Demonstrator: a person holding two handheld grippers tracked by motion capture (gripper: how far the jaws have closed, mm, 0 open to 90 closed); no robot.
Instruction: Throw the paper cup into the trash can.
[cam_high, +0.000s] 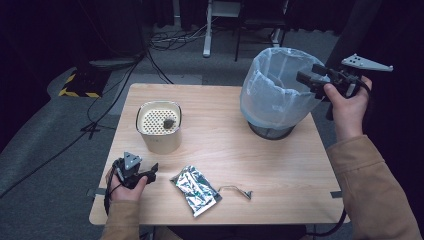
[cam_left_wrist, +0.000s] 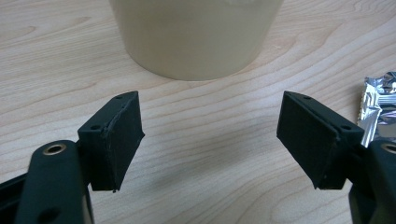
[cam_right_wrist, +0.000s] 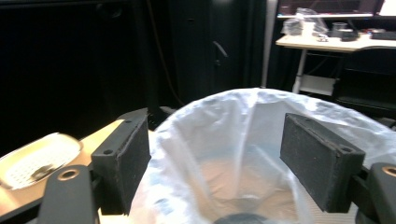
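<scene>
A bin lined with a clear plastic bag (cam_high: 275, 92) stands at the table's back right, its mouth tipped toward the right. My right gripper (cam_high: 306, 79) hangs open at the bag's right rim with nothing between its jaws; in the right gripper view the bag's mouth (cam_right_wrist: 233, 154) lies just past them. A cream container with a perforated lid (cam_high: 158, 125) stands at the left, a small dark lump on the lid. My left gripper (cam_high: 151, 172) rests open on the table in front of it, facing the container's base (cam_left_wrist: 196, 37). A crumpled foil wrapper (cam_high: 196, 190) lies to its right.
A thin torn strip of foil (cam_high: 236, 190) lies right of the wrapper, near the front edge. The wooden table (cam_high: 230, 150) has free room in its middle. Cables and a desk leg stand on the floor beyond the back edge.
</scene>
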